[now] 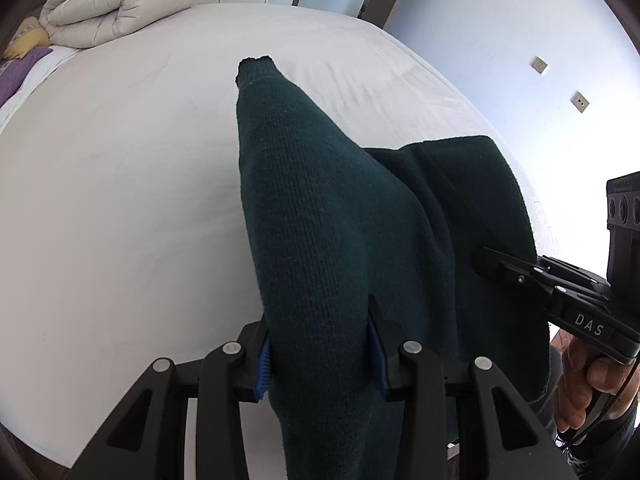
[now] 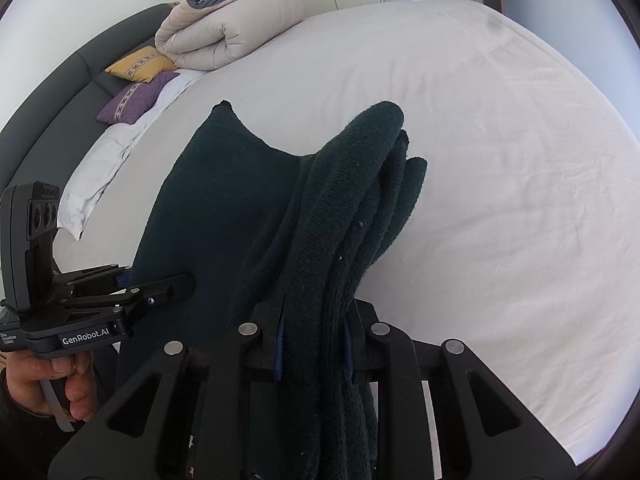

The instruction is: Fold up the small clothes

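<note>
Both grippers clamp the dark green knitted garment [image 1: 320,240]: the left gripper [image 1: 320,364] pinches one bunched part, the right gripper [image 2: 314,348] another thick fold. The cloth seems to hang above the white bed [image 1: 120,180] beyond.

Dark green knit sweater [image 1: 320,208] (plain); white sheet [image 1: 120,160]; beige duvet [image 2: 224,36].
</note>
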Available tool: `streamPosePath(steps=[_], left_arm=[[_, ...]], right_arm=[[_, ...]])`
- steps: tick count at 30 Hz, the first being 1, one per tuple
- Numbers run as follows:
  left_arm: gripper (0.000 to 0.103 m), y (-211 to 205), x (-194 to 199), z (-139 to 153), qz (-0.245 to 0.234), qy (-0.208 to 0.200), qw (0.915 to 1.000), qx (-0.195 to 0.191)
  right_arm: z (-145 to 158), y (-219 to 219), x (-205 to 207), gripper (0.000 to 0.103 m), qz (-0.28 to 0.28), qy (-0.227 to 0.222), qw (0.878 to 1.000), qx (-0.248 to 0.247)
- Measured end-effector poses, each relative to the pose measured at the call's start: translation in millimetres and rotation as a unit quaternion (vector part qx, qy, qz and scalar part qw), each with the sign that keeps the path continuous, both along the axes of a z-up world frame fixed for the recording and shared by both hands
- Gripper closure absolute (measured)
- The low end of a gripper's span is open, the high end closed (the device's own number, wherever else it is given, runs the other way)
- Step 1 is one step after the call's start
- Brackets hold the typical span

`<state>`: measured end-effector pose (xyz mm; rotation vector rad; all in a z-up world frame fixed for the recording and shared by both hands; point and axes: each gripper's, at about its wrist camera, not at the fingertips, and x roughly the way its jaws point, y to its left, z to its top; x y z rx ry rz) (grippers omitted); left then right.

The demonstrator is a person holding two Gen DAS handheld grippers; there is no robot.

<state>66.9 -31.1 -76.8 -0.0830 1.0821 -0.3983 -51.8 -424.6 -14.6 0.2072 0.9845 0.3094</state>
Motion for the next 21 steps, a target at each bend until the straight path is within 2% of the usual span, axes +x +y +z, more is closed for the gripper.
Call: streamPosePath(steps=[3, 4, 6, 7, 10, 12, 14, 18, 20, 21], left_arm=[[0.060, -4, 2, -12, 0.007, -0.006, 0.9998, 0.020], [0.060, -3, 6, -22, 0.012, 0.004, 0.9997, 0.021], [0.055, -7, 14, -42, 0.020, 0.022, 0.9991, 0.030], [0.053, -7, 15, -50, 0.022, 0.018, 0.9992, 0.028], [0.050, -5, 18, -54, 0.031, 0.025, 0.9991, 0.011], [0.050, -10, 16, -54, 0.030, 0.018, 0.9991, 0.026], [0.050, -15, 15, -56, 0.028, 0.011, 0.9989, 0.036], [0.048, -17, 13, -60, 0.031, 0.008, 0.9989, 0.034], [0.045, -23, 12, -63, 0.031, 0.002, 0.9988, 0.037], [0.038, -17, 10, -63, 0.035, 0.000, 0.9987, 0.038]], right_arm=[[-17, 17, -15, 0.084, 0.006, -0.002, 1.000, -0.019], [-25, 21, -17, 0.084, 0.004, 0.002, 1.000, -0.022], [-50, 18, -7, 0.083, -0.016, 0.032, 0.999, -0.018], [-64, 16, 2, 0.083, -0.030, 0.047, 0.998, -0.019], [-95, -3, 15, 0.082, -0.057, 0.082, 0.994, 0.038], [-96, -2, 16, 0.082, -0.053, 0.079, 0.995, 0.035], [-98, 3, 15, 0.081, -0.045, 0.071, 0.996, 0.008], [-100, 15, 19, 0.081, -0.041, 0.055, 0.997, -0.025], [-100, 12, 20, 0.080, -0.042, 0.051, 0.998, -0.022], [-101, 10, 18, 0.079, -0.041, 0.048, 0.998, -0.020]])
